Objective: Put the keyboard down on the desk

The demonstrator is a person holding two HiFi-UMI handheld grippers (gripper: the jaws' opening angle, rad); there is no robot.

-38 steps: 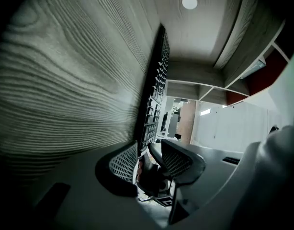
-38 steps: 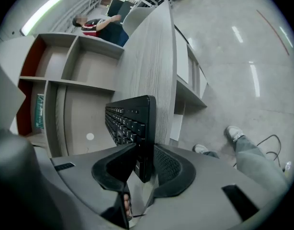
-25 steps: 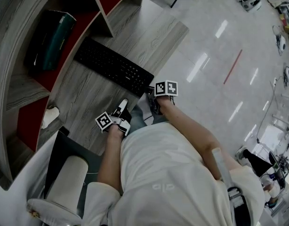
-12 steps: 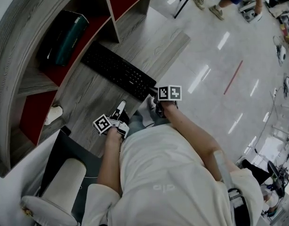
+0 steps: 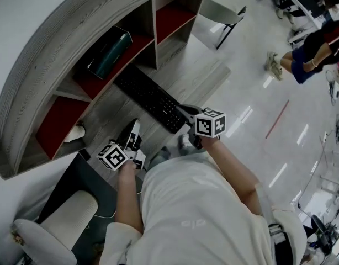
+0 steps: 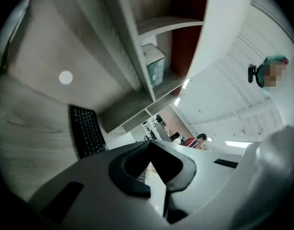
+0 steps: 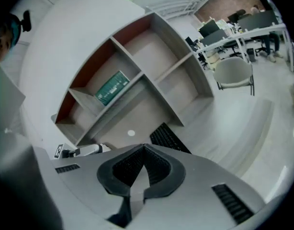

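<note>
The keyboard (image 5: 153,98) lies flat on the worktop (image 5: 106,117), one end at its near edge. The left hand-held gripper (image 5: 134,129) and right hand-held gripper (image 5: 187,112) have just clenched empty and lifted clear, so the task looks done.

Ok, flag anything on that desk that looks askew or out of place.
The keyboard lies on the desk turned end-on: one short end at the front edge, the other toward the shelves. Nothing else stands out.
</note>
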